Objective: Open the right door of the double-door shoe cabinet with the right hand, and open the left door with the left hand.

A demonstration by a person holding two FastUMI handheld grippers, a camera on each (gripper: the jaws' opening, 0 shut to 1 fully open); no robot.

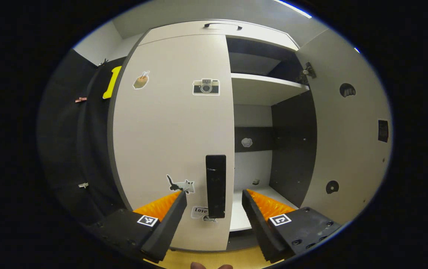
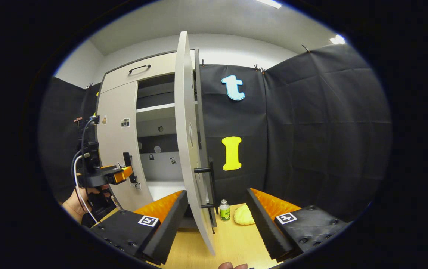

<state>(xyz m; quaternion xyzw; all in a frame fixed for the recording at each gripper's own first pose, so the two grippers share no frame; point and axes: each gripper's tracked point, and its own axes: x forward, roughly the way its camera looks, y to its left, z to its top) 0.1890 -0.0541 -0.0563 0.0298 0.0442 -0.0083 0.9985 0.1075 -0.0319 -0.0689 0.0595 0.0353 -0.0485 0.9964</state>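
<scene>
Recording the shoe cabinet [image 1: 184, 31] half opened. Finding the right door [image 1: 348, 142] swung well out from the cabinet's right edge, baring the shelves [image 1: 266, 87]; judging that half of the task done.

Finding the left door [image 1: 173, 123] shut flat against the cabinet front. Noting its handle [image 1: 216, 186] standing upright just beside the door's inner edge, low on the panel, beside a cat sticker [image 1: 181, 185].

Observing the left gripper [image 1: 214, 194] spread wide, lining up with that handle so that the bar sits between the two fingers. Judging the wide spread as clearance for slipping round the bar before closing. Unable to tell whether either finger is touching the bar yet; holding nothing.

Observing, in the right gripper view, the right door [image 2: 188, 142] edge-on, with its handle [image 2: 210, 183] on the outer face. Finding the right gripper [image 2: 216, 191] likewise wide and gripping nothing, the door's free edge and handle lying between its fingers. Judging it parked there, its job finished.

Seeing the left gripper [image 2: 104, 175] farther off in that view, held in a hand [image 2: 76, 203] at the left door's inner edge.

Noting a small bottle [image 2: 224, 210] and a yellow lump [image 2: 244, 215] on the wooden surface [image 2: 236, 243], near its far edge, beyond the open door.
</scene>
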